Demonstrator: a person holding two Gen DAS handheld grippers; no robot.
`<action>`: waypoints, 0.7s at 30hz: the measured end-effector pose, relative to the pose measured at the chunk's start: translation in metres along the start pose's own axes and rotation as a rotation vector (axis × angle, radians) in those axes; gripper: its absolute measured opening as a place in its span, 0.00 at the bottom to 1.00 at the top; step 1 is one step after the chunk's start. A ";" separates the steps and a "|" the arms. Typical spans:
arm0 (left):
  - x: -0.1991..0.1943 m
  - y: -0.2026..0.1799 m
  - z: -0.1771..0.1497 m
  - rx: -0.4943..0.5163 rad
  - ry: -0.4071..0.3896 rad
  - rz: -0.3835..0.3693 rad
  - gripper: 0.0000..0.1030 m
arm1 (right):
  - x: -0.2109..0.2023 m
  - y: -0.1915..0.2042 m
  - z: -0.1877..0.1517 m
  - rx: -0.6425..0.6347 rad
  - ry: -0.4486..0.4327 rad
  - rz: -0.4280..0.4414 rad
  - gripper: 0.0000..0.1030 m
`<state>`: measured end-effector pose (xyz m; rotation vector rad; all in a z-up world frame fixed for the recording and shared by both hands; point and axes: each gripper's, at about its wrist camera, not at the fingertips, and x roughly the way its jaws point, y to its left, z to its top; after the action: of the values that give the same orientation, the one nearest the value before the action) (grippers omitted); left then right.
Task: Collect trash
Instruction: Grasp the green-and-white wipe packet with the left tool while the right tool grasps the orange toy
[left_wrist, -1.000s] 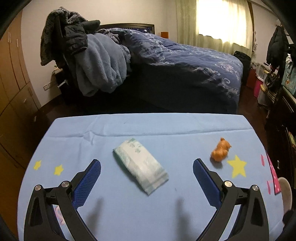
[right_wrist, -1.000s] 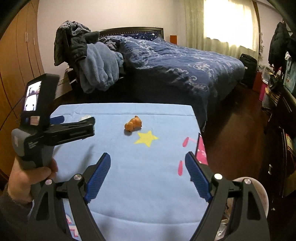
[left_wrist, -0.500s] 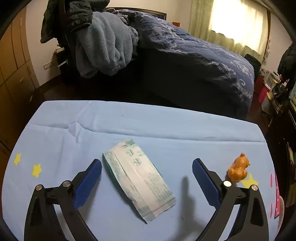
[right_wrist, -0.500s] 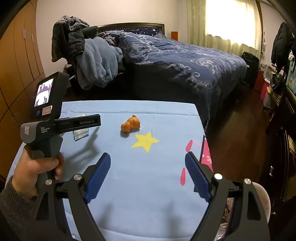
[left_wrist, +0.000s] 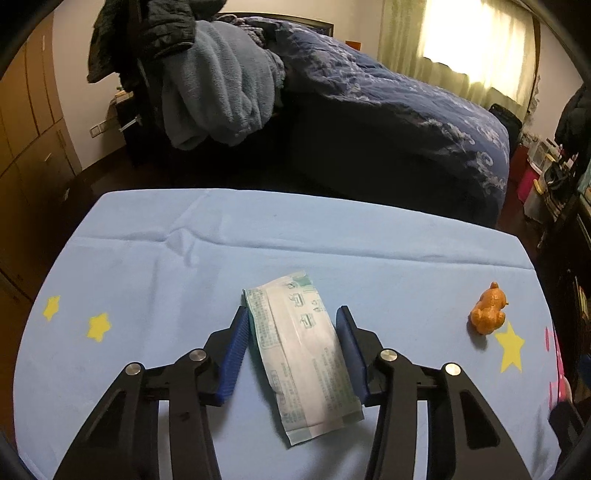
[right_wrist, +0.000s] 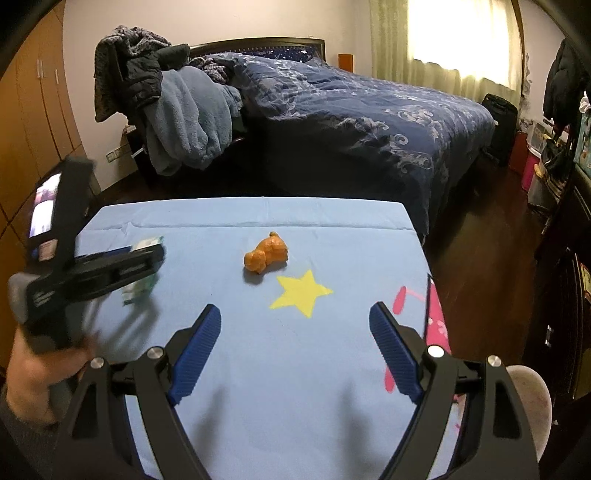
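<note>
The left gripper has just been closing, its pads flanking one white-green packet lying flat on the desk; contact is unclear. The right gripper hangs wide open, empty, with one orange crumpled lump beyond it.

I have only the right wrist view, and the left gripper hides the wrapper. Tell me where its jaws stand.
Observer: The left gripper has just been closing; the wrapper lies between its pads, one at each long edge.
Operator: Describe how the wrapper lies.
Observer: Flat on the blue cloth, not buckled, its near end sticking out behind the pads.
Operator: Report what lies left of that gripper.
Observer: Only two small yellow stars printed on the cloth.
</note>
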<state>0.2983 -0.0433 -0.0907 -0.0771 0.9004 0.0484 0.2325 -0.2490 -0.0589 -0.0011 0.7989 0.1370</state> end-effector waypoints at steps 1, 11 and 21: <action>-0.003 0.005 0.000 -0.010 -0.005 0.000 0.47 | 0.004 0.002 0.003 0.003 0.002 -0.001 0.81; -0.024 0.036 -0.005 -0.040 -0.033 0.006 0.47 | 0.054 0.019 0.026 0.027 0.060 -0.007 0.81; -0.028 0.061 -0.009 -0.067 -0.024 0.019 0.47 | 0.093 0.025 0.033 0.037 0.116 -0.036 0.79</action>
<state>0.2697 0.0168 -0.0773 -0.1297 0.8761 0.0971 0.3166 -0.2113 -0.1010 0.0119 0.9168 0.0888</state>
